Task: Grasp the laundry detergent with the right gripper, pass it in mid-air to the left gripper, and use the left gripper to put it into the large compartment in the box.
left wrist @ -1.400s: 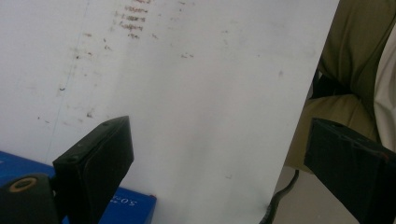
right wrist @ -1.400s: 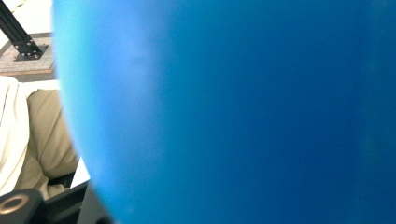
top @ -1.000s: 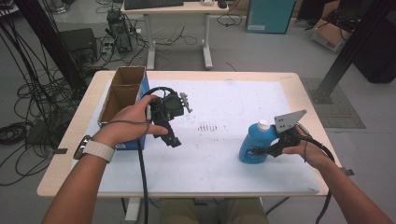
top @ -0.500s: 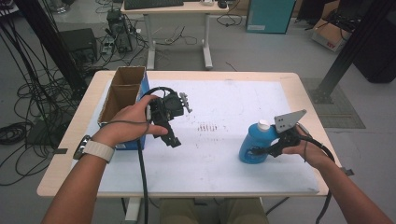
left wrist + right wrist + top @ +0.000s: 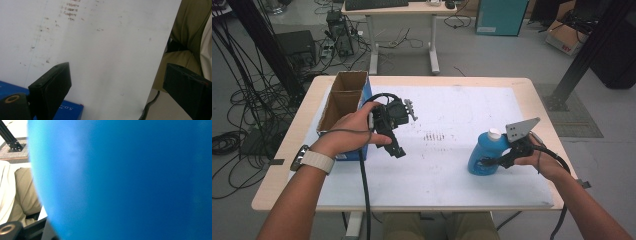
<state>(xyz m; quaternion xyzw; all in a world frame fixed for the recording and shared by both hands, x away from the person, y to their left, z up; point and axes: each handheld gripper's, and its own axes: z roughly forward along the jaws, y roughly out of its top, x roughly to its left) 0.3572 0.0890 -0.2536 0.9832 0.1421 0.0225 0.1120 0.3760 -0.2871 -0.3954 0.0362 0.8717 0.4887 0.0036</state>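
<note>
High view: right gripper (image 5: 490, 161) is clamped on the lower body of the blue bottle (image 5: 482, 153), which stands upright on the white table sheet (image 5: 472, 107) with its white cap (image 5: 494, 133) on top; in the right gripper view the bottle's blue wall (image 5: 130, 180) crowds right up against the lens. Left gripper (image 5: 398, 149) is held above the sheet, well apart from the bottle; in the left gripper view its jaws stand wide apart with nothing between them, just bare sheet beyond and the sheet's near edge. Judgement on progress: bottle is gripped but looks to be resting on the table, so the grasp is done and any lift, carry or placement is left. Outward from the left gripper: an open cardboard box (image 5: 343, 97) with a blue side sits just beyond and beside the left hand (image 5: 357, 127), apparently empty as far as can be seen. A patch of brown smudges (image 5: 434, 136) marks the sheet between the two grippers. Nothing stands on the sheet between bottle and box; the left gripper's trailing cable (image 5: 363, 195) hangs off the near edge.
</note>
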